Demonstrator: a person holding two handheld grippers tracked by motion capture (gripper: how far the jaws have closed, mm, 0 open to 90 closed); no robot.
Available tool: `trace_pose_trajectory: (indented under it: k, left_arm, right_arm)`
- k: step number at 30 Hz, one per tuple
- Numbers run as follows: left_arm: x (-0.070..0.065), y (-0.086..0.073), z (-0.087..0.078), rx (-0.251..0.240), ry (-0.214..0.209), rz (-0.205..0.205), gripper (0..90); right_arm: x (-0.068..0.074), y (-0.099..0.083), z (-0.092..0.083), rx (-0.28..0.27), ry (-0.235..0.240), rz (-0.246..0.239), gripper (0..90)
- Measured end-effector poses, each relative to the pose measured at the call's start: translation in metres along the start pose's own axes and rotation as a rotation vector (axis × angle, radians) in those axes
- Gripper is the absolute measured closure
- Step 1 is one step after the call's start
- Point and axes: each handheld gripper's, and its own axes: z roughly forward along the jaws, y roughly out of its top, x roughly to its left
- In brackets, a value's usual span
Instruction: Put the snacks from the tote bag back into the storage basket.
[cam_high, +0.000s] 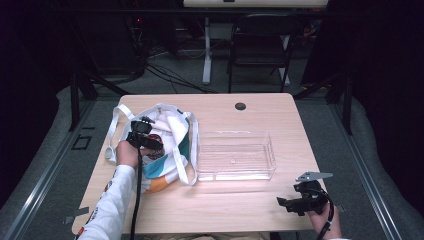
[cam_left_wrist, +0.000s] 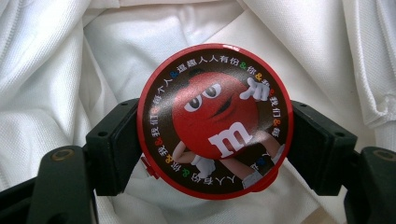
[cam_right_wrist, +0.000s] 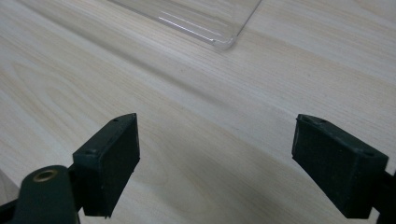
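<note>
One round red candy tin (cam_left_wrist: 215, 121) is clamped edge-to-edge in the left gripper (cam_left_wrist: 215, 140) over the white tote bag (cam_high: 170, 132); transfer to the clear tray (cam_high: 235, 156) remains, right gripper (cam_right_wrist: 215, 163) idle, jaws apart.

The left tool (cam_high: 145, 134) is black, blocky and compact, with a black cable trailing from it along the forearm. That arm wears a white long sleeve (cam_high: 111, 197) with small coloured print near the elbow. In the left gripper view its jaws are matt black blocks with small screw holes, and a brass-coloured rivet sits on the near arm. The right tool (cam_high: 295, 202) is black too, topped by a grey three-cornered plate (cam_high: 313, 175), with a black cable looping past the wrist.
</note>
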Motion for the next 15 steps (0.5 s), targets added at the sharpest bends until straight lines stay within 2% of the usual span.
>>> trace_pose_trajectory:
  k: [15]
  left_arm:
    - [-0.0019,-0.0016,-0.0018,-0.013,0.004,0.038,25.5]
  right_arm:
    - [0.0004,0.0003,0.0006,0.007,-0.014,-0.006,14.8]
